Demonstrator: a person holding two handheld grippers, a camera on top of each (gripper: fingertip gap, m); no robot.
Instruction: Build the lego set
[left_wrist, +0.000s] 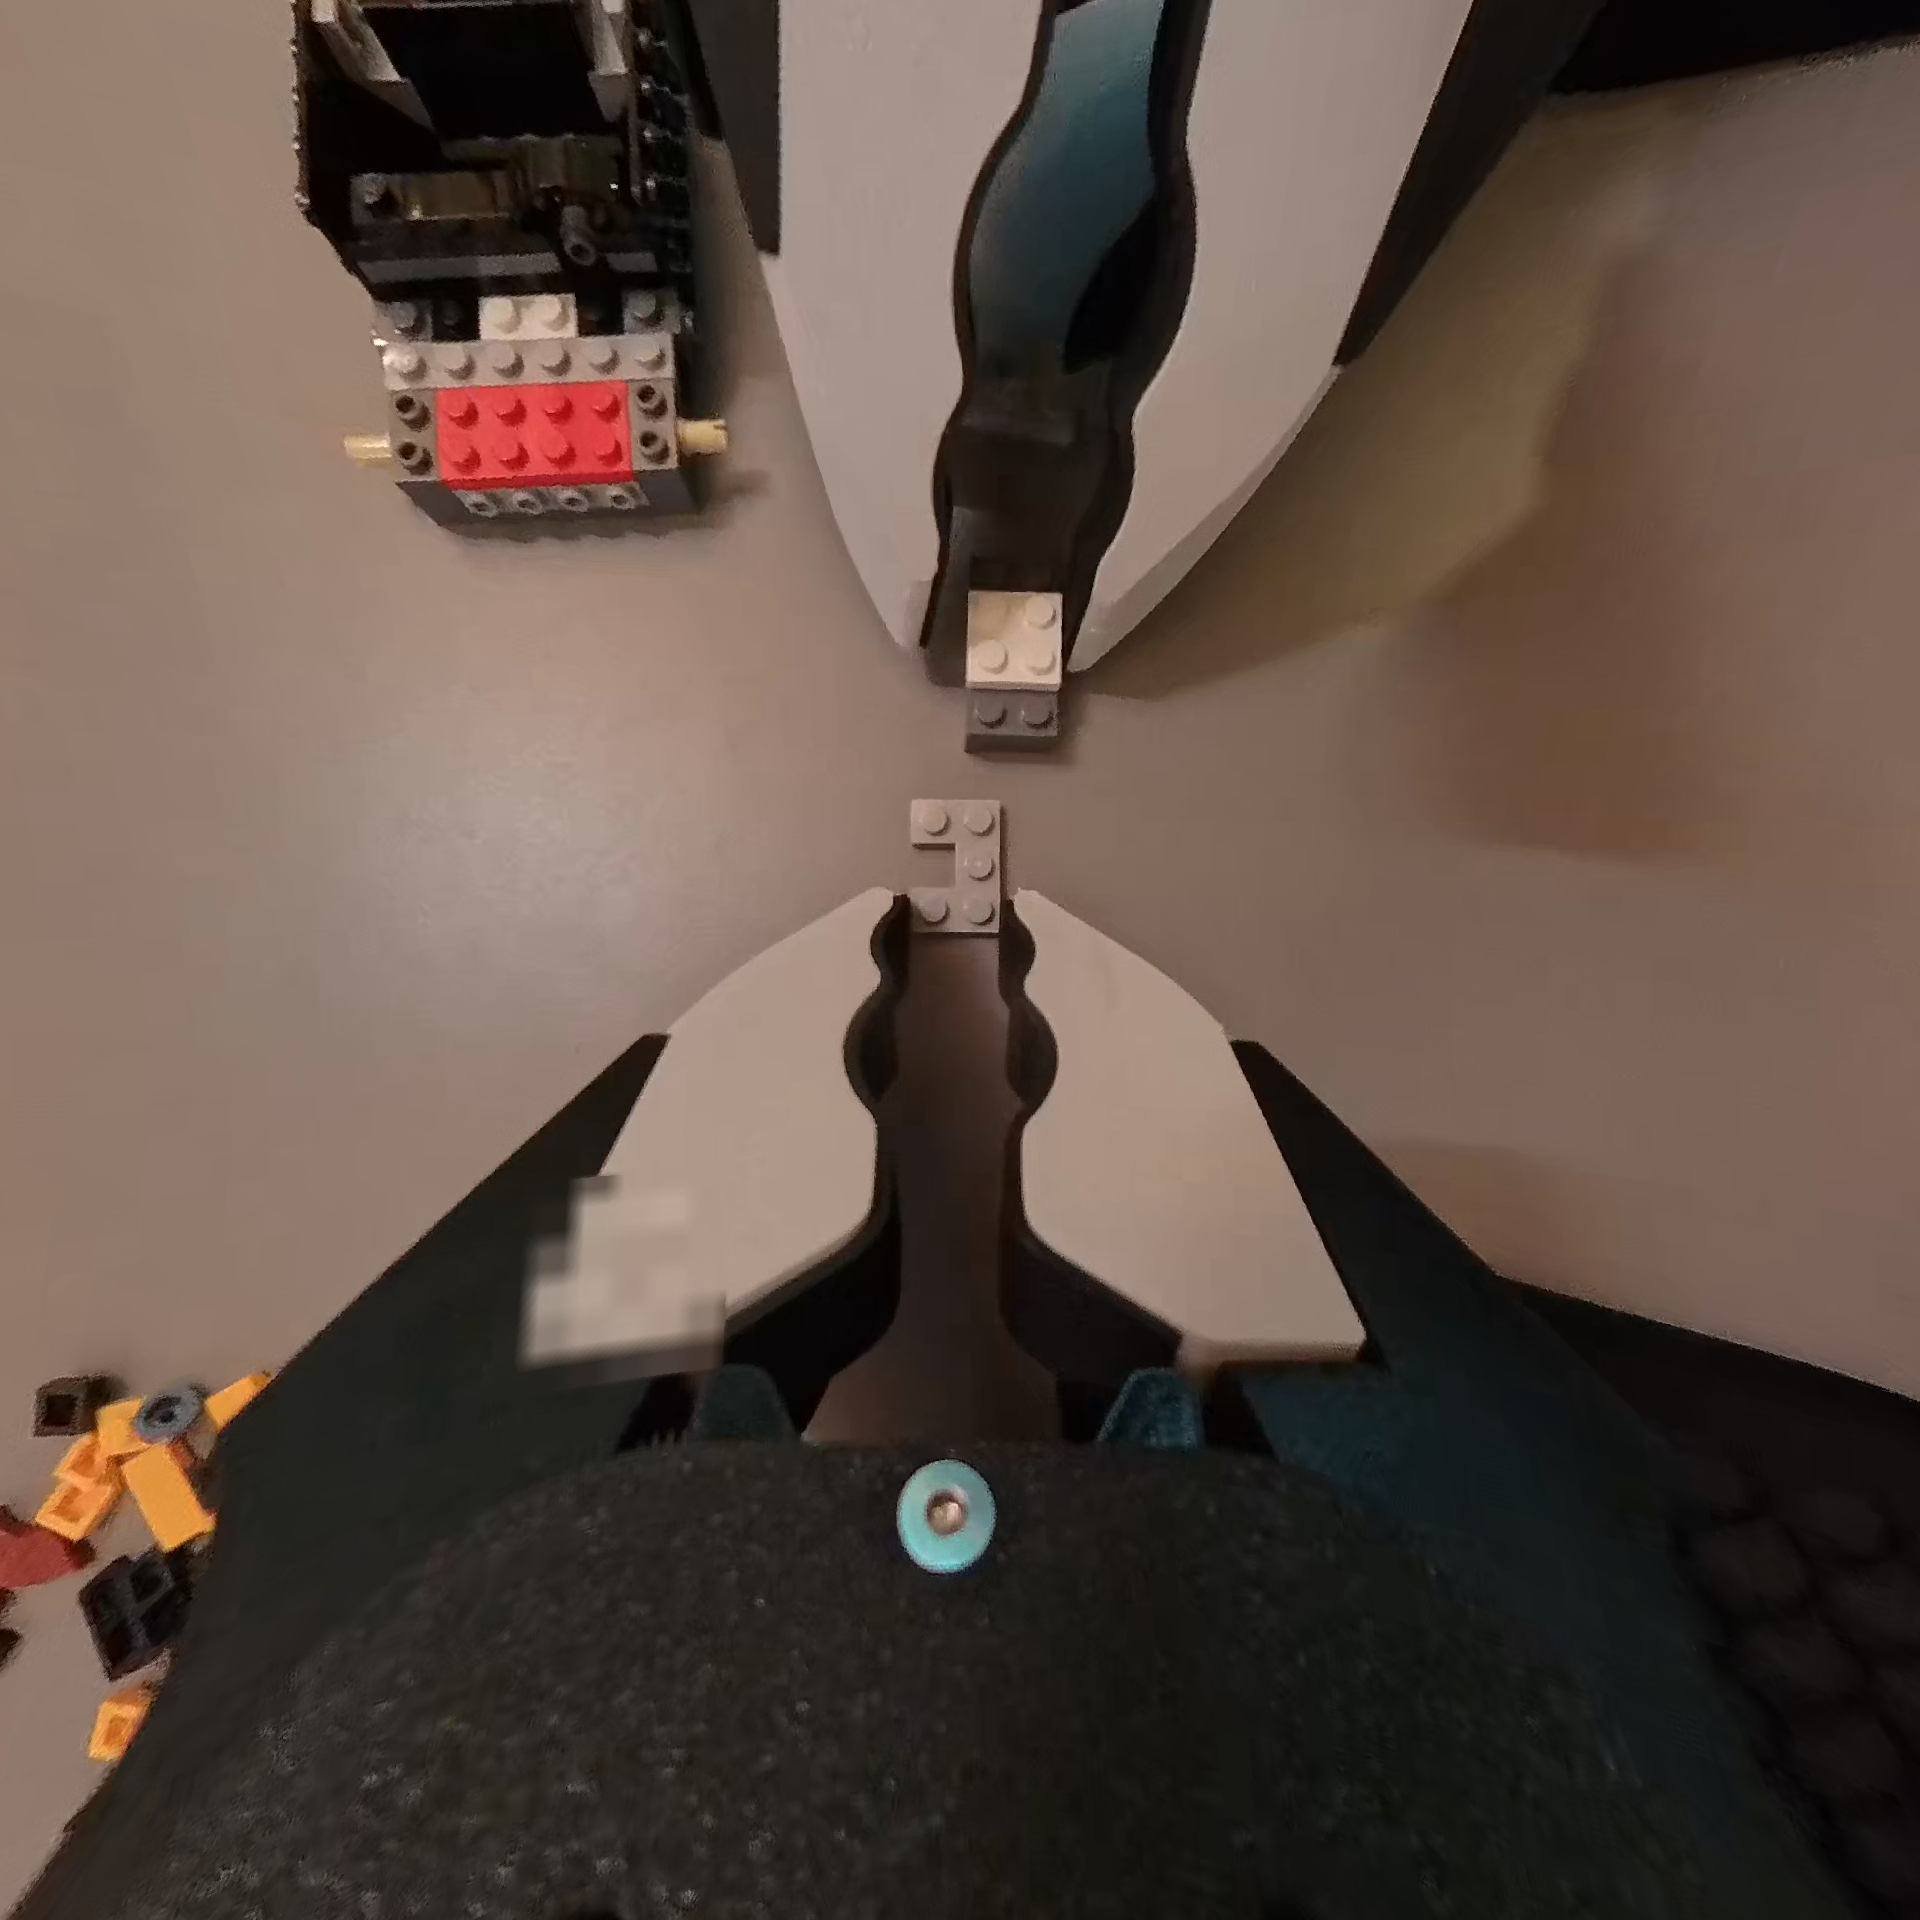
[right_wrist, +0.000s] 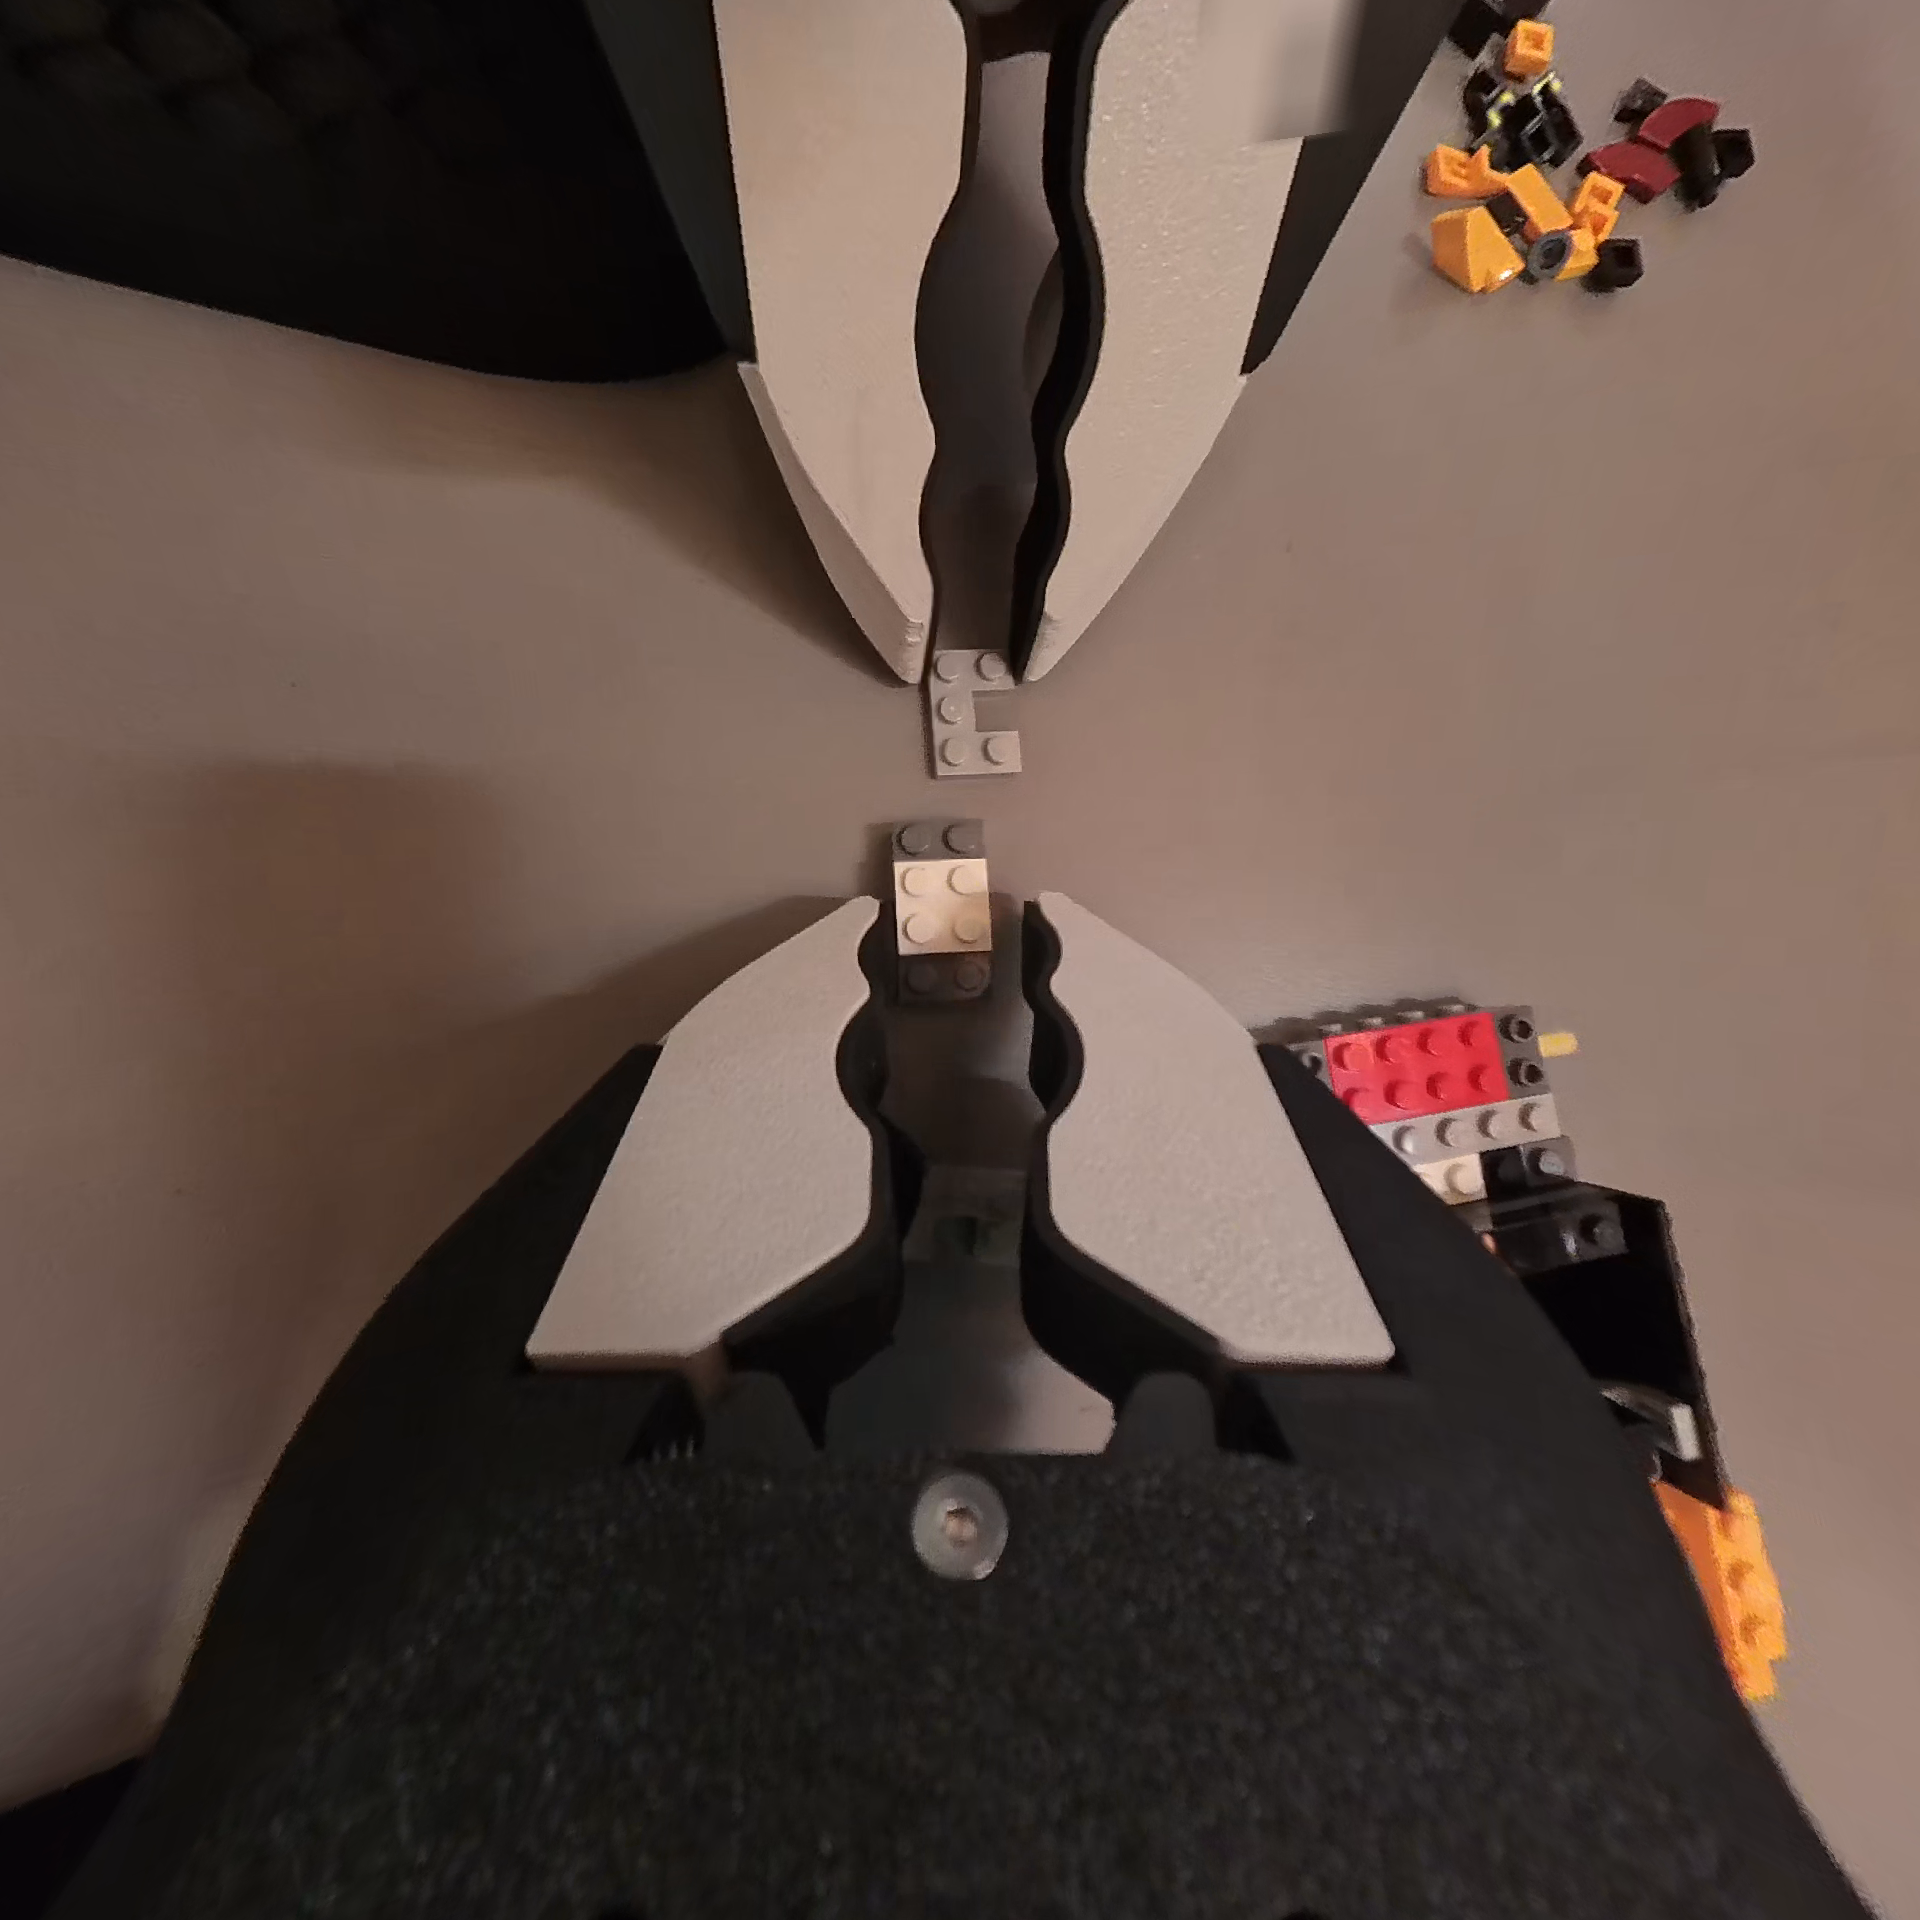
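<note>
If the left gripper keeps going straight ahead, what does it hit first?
Probably the dark grey plate under the white brick in the right gripper, straight ahead of the left gripper's C-shaped plate; heights unclear.

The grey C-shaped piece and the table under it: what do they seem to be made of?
C-shaped piece: looks like hard moulded plastic, smooth with a slight sheen, crisp round studs. Table: a smooth, matte grey-beige top, no grain visible; possibly laminate or painted board, can't tell.

Light grey notched plate (left_wrist: 958, 862); white brick (left_wrist: 1014, 639) atop dark grey plate (left_wrist: 1014, 725)
</note>
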